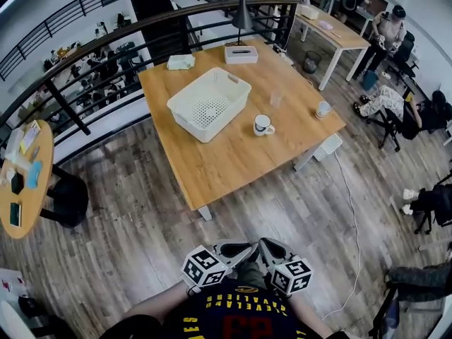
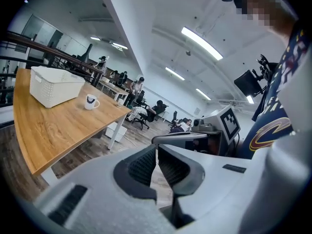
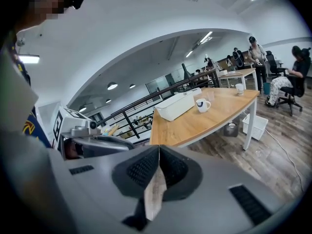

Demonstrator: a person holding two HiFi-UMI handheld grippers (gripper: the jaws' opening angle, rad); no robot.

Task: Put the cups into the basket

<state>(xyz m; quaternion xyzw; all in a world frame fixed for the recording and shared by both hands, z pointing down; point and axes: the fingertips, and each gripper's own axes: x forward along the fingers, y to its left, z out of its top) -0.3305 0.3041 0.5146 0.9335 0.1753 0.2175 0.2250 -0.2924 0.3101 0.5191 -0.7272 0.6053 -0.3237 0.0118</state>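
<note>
While basket (image 1: 208, 104) stands empty and mug (image 1: 263, 125), glass (image 1: 275, 99) and small cup (image 1: 323, 109) sit on tabletop (image 1: 219, 162), left gripper (image 1: 236, 250) and right gripper (image 1: 271, 248) hover well short, jaws closed on nothing

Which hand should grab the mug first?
Probably the right. The right tool and left tool both hang near the body, far from the table. But the mug stands right of the basket, on the right tool's side.

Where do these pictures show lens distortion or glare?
Left gripper view: black corners, the edge of the table bows, ceiling lamps burn white. Right gripper view: same black corners, table edge bowed. Head view: even light, weak shadows.
</note>
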